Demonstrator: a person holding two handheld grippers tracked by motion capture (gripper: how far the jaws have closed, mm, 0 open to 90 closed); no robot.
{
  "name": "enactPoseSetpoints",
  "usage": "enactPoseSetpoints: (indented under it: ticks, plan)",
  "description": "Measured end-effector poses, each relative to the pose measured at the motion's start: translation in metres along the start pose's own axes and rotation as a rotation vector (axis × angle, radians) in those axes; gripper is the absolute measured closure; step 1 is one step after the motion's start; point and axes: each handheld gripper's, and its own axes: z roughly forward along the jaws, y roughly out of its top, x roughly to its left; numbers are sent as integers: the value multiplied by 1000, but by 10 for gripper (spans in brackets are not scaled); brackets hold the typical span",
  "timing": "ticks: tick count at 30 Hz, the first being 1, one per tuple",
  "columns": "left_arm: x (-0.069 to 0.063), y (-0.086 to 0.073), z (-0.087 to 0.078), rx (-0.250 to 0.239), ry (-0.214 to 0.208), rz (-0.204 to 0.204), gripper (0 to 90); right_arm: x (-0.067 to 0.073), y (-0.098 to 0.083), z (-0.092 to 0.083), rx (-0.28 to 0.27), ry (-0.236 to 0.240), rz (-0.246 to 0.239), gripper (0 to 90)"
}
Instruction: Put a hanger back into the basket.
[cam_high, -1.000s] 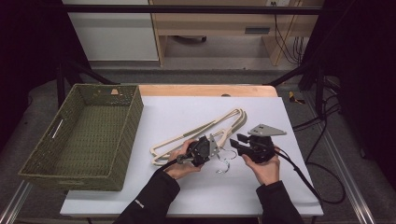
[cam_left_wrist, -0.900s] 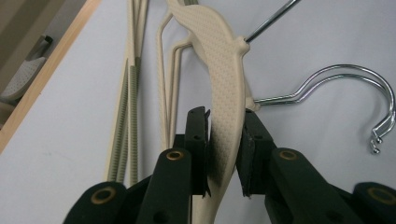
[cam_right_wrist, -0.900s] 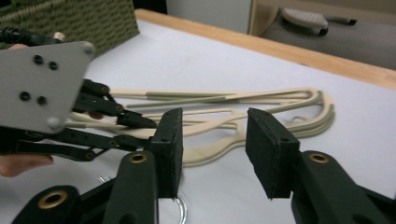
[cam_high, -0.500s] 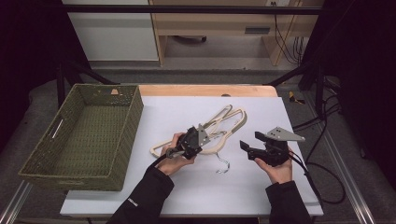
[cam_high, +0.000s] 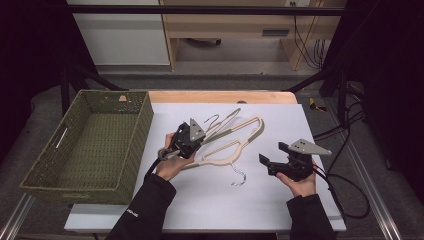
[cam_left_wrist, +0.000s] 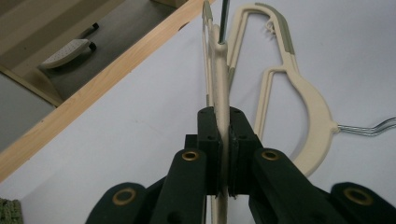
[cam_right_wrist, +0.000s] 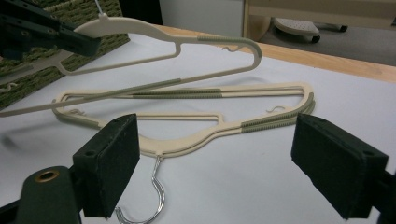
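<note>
At the left of the high view a green woven basket (cam_high: 87, 145) sits at the desk's (cam_high: 280, 200) left edge, empty inside, its right wall just beside the left hand. The left claw (cam_high: 192, 137) is clamped on a cream hanger (cam_left_wrist: 219, 88), lifted off the surface and tilted, its wire hook toward the wooden strip (cam_high: 220, 96) along the far edge. Under it, mid-frame, another cream hanger (cam_high: 235, 147) lies flat, metal hook (cam_high: 239, 177) pointing toward the near edge. White surface lies bare near the bottom. At the right, the right claw (cam_high: 267, 162) hovers apart from the hangers, jaws wide. No writing readable.
</note>
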Motion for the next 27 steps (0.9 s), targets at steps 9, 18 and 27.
enactPoseSetpoints:
  ticks: [9,18,27]
  plan:
    - [16,9,-49,-77,-73,-80,858,1,1,-8,-40,18,-16,83]
    - [40,20,-108,-150,-102,-135,858,2,1,-13,-46,22,-17,66]
    - [76,27,-156,-176,-70,-127,858,3,0,-12,-43,25,-25,62]
